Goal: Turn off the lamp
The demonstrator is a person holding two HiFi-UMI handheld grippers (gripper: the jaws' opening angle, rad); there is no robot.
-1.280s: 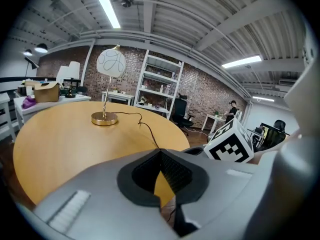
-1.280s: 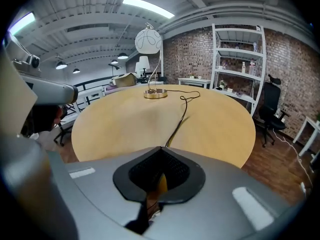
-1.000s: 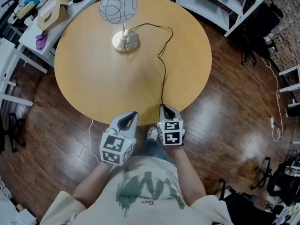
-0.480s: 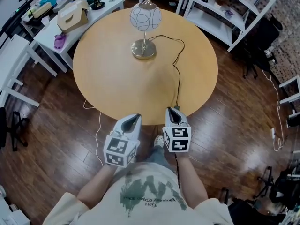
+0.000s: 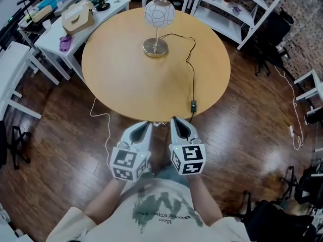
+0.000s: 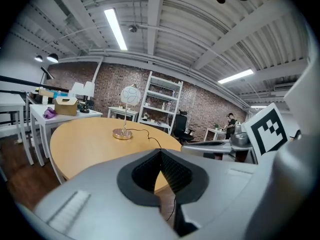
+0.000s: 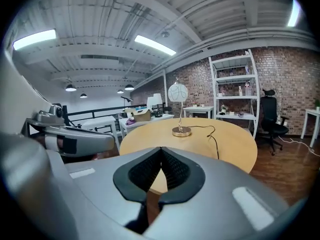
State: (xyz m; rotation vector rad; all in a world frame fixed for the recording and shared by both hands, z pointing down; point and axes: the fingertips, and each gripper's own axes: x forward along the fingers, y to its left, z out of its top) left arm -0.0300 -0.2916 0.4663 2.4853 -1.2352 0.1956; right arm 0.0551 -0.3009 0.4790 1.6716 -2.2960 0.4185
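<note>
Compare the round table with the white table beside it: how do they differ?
The round table has a tan wooden top; the white table is rectangular and white. The round table carries a lamp and its cord; the white table holds a cardboard box and a purple item. Both stand on the dark wood floor.

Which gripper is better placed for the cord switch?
Right, likely. The right gripper is nearest the switch on the cord near the table edge; the left gripper is farther left.

White lamp shade (image 5: 159,13) with dark looping lines, brass base (image 5: 155,47), tan table (image 5: 126,74), black cord (image 5: 194,87).
</note>
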